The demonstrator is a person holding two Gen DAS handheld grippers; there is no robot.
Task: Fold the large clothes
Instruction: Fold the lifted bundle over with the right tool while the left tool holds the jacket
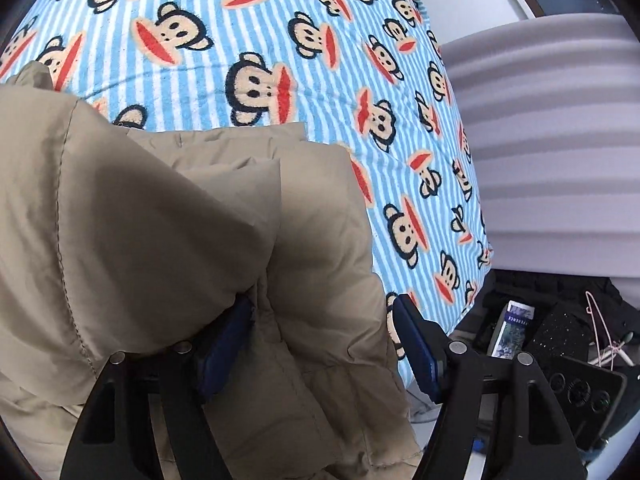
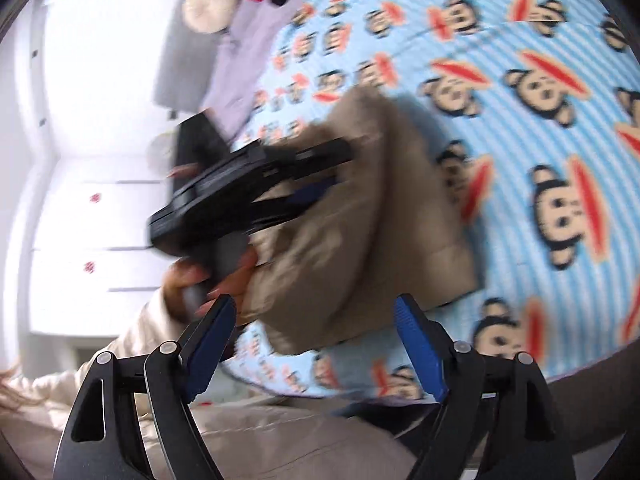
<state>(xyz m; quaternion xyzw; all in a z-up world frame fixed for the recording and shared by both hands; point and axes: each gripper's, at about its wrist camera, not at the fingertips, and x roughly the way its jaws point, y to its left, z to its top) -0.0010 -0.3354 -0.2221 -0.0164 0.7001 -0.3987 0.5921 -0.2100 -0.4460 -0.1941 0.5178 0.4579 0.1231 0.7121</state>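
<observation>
Folded beige padded jacket [image 1: 168,216] on bed with blue-striped monkey-print sheet [image 1: 280,32]. Left gripper [image 1: 320,344] released, straddling jacket fold. Right gripper [image 2: 314,344] released, empty.

Monkey-print striped bed sheet [image 1: 240,40] under a folded tan padded jacket [image 1: 180,220].

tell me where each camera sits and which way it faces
Left wrist: on the left gripper, looking down along open jaws at the tan jacket on the monkey blanket; fabric lies between the jaws.
Right wrist: on the right gripper, jaws open and empty, looking across the bed at the left gripper, the hand holding it and a cream sleeve.
Shared: jacket, blanket, left gripper.
</observation>
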